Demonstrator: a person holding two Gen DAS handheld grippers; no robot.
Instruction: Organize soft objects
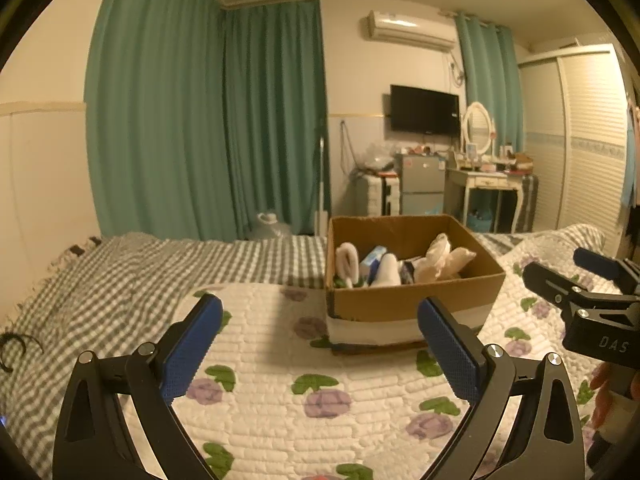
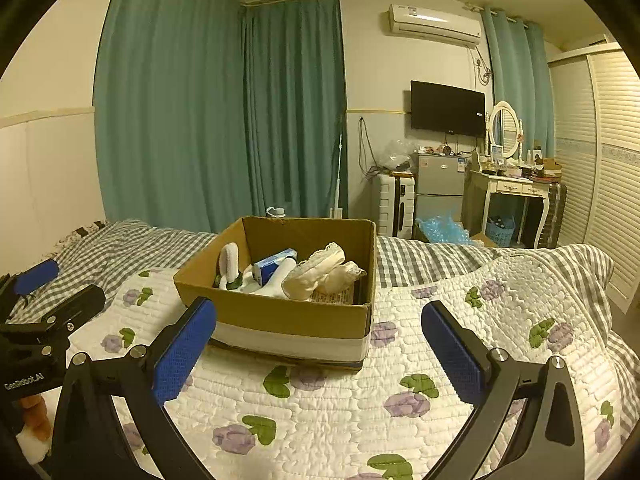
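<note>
The cardboard box (image 2: 280,316) sits on the floral quilt (image 2: 360,412) on the bed, holding cream lace socks (image 2: 320,270), a rolled white sock (image 2: 229,260) and a blue-and-white packet (image 2: 274,266). Gray checked bedding (image 1: 100,280) lies around and behind the quilt. The left gripper (image 1: 320,344) and the right gripper (image 2: 318,344) hang near the box with jaws spread wide, gripping nothing. Beyond the bed stand teal curtains (image 2: 200,100), a small fridge (image 2: 440,184), a dressing table (image 2: 516,188) and a wall television (image 2: 447,109).
</note>
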